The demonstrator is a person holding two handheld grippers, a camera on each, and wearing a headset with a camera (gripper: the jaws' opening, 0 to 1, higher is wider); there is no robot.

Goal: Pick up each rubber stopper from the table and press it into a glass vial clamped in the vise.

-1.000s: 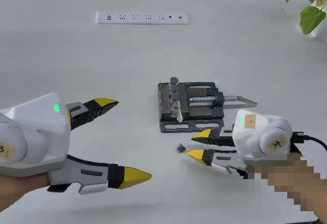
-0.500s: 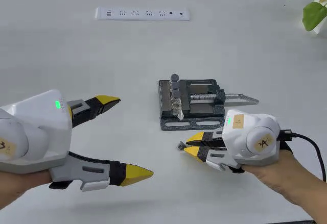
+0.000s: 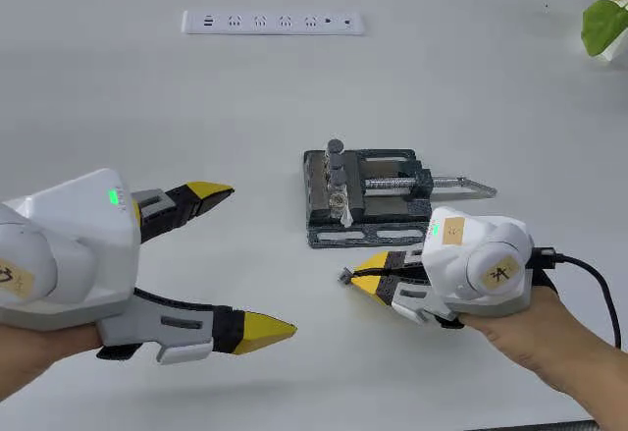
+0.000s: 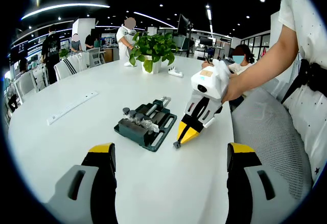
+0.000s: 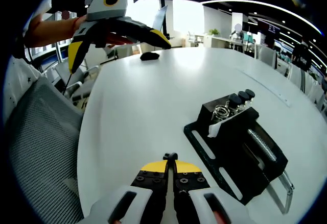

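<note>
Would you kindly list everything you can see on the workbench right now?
rubber stopper: one, dark grey, pinched in the right tongs, in front of the vise
glass vials: at least four, clear, in a row clamped in the vise; three carry dark stoppers, the near end is open
vise: one, dark, mid-table
power strip: one, white, far side
plant: one, green, far right corner
table: one, white
left tongs: white, yellow tips, open, at left
right tongs: white, yellow tips, shut on the stopper
</note>
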